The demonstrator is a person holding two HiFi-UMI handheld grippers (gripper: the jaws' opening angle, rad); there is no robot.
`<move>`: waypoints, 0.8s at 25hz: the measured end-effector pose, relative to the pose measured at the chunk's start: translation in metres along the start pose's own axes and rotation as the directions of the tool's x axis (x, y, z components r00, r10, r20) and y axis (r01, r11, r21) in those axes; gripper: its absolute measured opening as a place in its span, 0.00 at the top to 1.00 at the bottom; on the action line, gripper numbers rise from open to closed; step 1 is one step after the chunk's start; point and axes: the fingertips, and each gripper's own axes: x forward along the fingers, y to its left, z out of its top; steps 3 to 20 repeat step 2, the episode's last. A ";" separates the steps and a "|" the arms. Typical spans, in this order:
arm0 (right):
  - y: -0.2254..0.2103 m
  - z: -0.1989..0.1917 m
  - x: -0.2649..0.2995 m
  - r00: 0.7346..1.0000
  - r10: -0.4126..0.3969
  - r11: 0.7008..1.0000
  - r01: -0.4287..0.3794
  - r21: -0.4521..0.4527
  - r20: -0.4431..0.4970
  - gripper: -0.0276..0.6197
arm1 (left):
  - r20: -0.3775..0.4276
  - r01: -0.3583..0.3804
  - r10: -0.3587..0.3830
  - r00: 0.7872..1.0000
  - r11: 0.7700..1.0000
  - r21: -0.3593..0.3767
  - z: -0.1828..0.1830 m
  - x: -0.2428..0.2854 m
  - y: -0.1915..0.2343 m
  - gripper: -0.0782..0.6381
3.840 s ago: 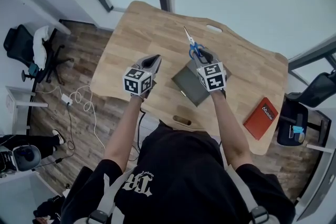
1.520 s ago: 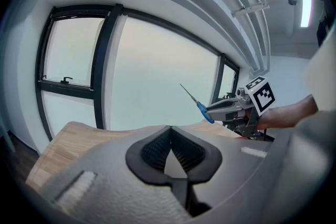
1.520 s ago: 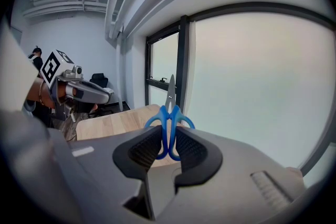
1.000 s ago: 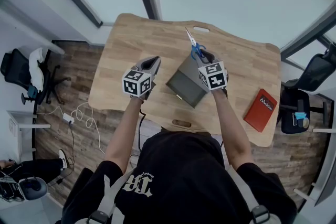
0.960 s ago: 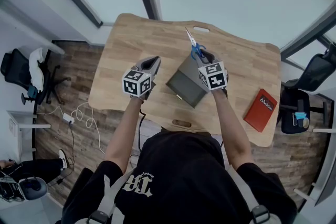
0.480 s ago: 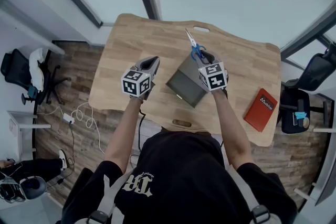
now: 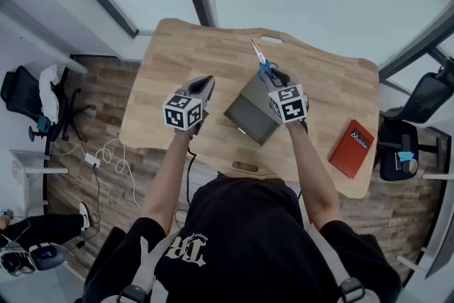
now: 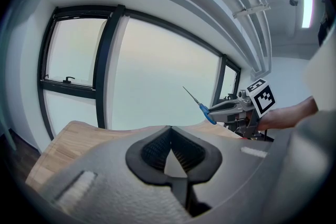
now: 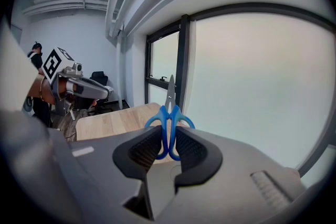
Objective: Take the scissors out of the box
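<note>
Right now the right claw (image 9: 168, 145) is clamped on the scissors (image 9: 169, 113). Its ribbed pads press the two blue handle loops from either side, and the closed metal blades point up and away from it. From the head view, the scissors are out of the box (image 7: 248, 113) and held in the air just over its far side. Their blades angle toward the far edge of the wooden tabletop (image 7: 177, 46). The grey box stands on the tabletop between the two claws. The left claw (image 8: 170, 150) hovers to the left of the box, its jaws closed together at the tips with nothing between them. A flat red item (image 7: 352, 148) lies near the tabletop's right edge, well apart from the box.
</note>
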 end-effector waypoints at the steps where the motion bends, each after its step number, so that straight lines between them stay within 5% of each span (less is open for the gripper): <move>1: 0.000 0.000 0.000 1.000 0.000 1.000 0.000 0.000 0.000 0.82 | 0.001 0.000 0.000 1.000 1.000 0.000 0.000 0.000 0.000 0.89; 20: 0.000 0.000 0.000 1.000 0.000 1.000 0.000 -0.001 0.000 0.82 | 0.001 -0.001 0.001 1.000 1.000 -0.001 0.001 0.000 0.000 0.89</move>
